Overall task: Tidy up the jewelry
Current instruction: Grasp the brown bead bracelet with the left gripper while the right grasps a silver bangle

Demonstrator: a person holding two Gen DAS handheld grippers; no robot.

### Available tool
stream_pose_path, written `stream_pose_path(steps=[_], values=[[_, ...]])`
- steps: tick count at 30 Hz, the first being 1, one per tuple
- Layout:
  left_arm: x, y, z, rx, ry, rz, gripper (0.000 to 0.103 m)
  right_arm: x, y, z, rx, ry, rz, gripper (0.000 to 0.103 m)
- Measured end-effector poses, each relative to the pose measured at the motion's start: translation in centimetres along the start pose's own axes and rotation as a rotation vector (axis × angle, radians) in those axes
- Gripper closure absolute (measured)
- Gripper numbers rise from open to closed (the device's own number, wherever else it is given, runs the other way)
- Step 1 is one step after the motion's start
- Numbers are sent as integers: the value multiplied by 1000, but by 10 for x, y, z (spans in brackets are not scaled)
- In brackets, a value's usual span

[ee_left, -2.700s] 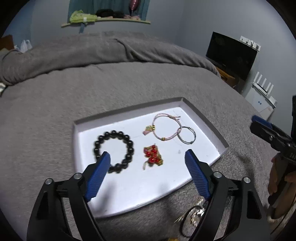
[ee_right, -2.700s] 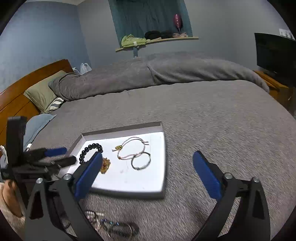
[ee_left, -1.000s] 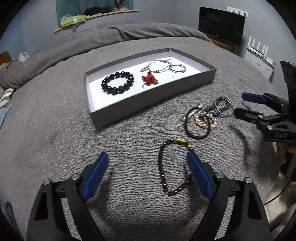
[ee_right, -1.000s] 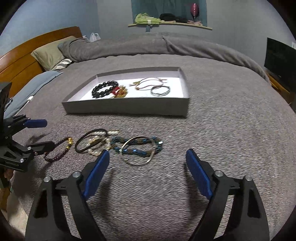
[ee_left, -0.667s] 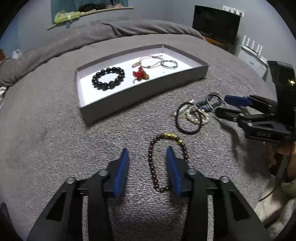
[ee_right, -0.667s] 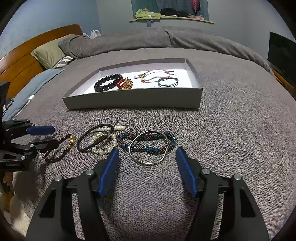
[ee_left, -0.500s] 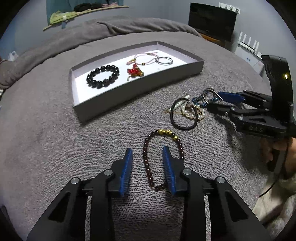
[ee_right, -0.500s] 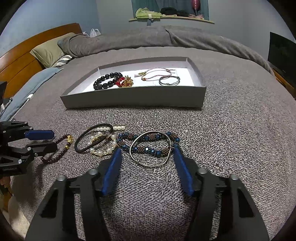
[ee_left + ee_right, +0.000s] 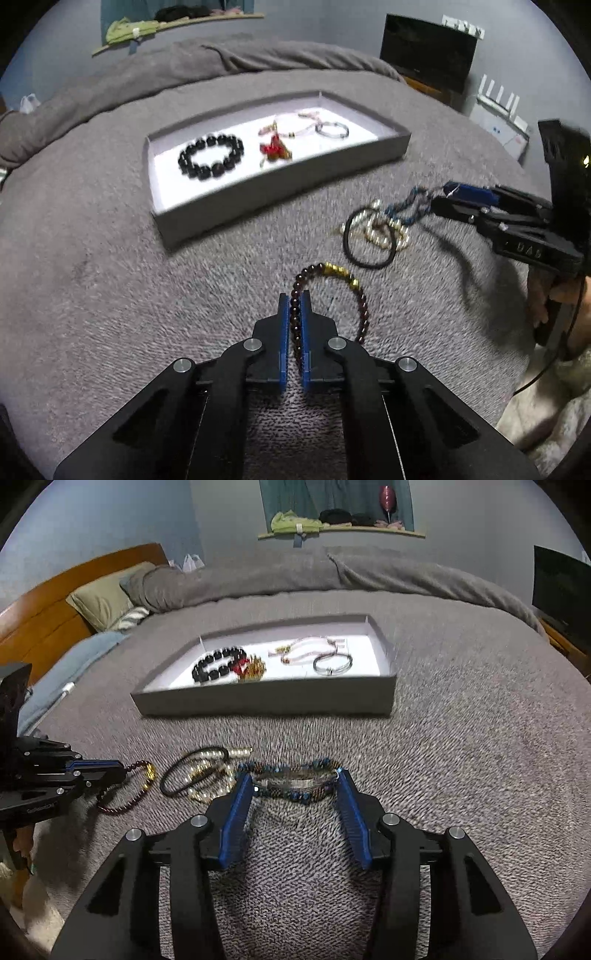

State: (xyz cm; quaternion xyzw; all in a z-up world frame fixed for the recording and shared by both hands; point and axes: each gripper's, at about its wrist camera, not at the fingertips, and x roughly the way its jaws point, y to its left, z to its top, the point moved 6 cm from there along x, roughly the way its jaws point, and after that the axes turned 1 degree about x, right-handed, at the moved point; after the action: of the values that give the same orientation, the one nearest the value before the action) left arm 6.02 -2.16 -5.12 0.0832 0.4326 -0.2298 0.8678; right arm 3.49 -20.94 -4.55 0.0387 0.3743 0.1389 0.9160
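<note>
My left gripper [image 9: 294,297] is shut on the dark red bead bracelet [image 9: 360,295] with gold beads, which lies on the grey blanket; it also shows in the right wrist view [image 9: 127,794]. My right gripper [image 9: 295,781] is open, its fingers on either side of a silver bangle and blue bead bracelet [image 9: 295,775]. A black band and pearl strand [image 9: 201,771] lie between the two. The grey tray [image 9: 266,701] holds a black bead bracelet [image 9: 218,662], a red charm [image 9: 247,668], a pink cord bracelet [image 9: 310,650] and a thin ring bracelet [image 9: 332,664].
The bed's grey blanket [image 9: 461,738] spreads all around. Pillows [image 9: 103,598] and a wooden headboard [image 9: 44,602] are at far left. A dark screen [image 9: 428,51] stands at far right. A shelf [image 9: 340,531] hangs on the back wall.
My left gripper has closed on the dark red bead bracelet. My right gripper has narrowed and come down around the bangle and blue bracelet.
</note>
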Motion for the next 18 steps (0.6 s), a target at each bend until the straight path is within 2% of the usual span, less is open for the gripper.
stream_pose_path(steps=[12,18], values=[[-39,3,28,12,-106,21,97,-20,-5,16,11,-62,10,55],[-62,16,60,15,-182,54,97,-27,-8,44,6,-110,16,55]])
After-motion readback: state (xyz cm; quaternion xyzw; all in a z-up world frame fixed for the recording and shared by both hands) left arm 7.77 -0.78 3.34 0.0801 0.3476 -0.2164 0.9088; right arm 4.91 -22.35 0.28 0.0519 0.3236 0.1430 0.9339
